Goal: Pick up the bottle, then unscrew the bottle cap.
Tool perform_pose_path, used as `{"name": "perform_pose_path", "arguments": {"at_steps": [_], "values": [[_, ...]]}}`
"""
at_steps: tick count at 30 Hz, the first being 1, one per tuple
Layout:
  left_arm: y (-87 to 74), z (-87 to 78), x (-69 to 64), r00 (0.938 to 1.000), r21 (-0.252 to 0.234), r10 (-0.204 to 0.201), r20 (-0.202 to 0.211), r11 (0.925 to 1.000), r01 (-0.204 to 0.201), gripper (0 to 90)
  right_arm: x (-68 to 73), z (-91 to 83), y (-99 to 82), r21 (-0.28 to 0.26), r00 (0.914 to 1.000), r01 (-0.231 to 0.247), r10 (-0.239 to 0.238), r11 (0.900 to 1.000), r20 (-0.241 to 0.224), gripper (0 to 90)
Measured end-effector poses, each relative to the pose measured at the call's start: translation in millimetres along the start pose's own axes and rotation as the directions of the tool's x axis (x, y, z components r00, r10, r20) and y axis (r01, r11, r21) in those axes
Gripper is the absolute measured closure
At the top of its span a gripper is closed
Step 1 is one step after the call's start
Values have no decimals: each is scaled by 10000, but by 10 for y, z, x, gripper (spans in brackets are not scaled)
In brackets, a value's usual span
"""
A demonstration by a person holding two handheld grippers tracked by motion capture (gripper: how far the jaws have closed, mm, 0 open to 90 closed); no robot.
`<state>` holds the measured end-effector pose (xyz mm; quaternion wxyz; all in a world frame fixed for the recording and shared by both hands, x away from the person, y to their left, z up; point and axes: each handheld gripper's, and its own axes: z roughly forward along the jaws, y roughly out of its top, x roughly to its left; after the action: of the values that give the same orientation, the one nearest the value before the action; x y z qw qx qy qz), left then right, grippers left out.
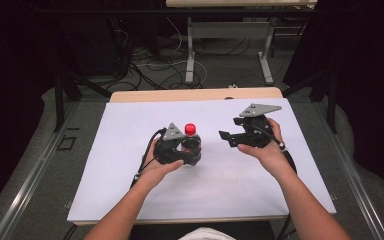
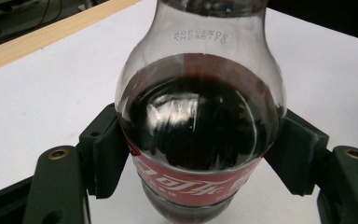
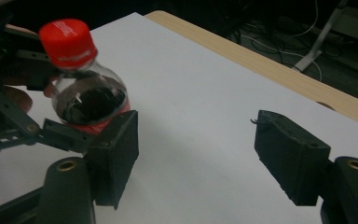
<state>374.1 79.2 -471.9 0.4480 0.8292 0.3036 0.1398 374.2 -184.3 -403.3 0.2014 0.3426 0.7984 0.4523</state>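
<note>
Left gripper (image 1: 182,150): black body, grey three-cornered top plate with small holes, black cable trailing from it. Jaws were black with ribbed pads (image 2: 106,156) and brass-coloured screw bushings. Right gripper (image 1: 230,137): the same black build, grey plate, black cable. Forearms were bare, no sleeves.

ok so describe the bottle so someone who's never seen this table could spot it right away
Start at the white sheet covering the table and look just left of its middle, where the left gripper has its jaws shut on an upright bottle. It is clear plastic, holds dark cola under a red label, and its red cap is the only bright colour there.
</note>
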Motion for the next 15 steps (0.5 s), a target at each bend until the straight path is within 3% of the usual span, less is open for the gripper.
{"name": "perform_pose_path", "arguments": {"at_steps": [4,9,10,15], "values": [[-11,5,-17,10000,11,-2,17,10000,2,299,73,49,144,317,9989,-29,44,9995,-477,349],[-16,-5,-34,10000,80,42,65,10000,-42,298,138,97,268,647,9980,184,-144,9977,-614,347],[-19,-3,-36,10000,93,29,32,10000,-29,299,181,112,338,510,9948,339,-288,9981,-980,348],[-48,20,-49,10000,61,-37,-67,10000,37,299,329,124,499,414,9846,845,-770,9956,-1572,360]]}}
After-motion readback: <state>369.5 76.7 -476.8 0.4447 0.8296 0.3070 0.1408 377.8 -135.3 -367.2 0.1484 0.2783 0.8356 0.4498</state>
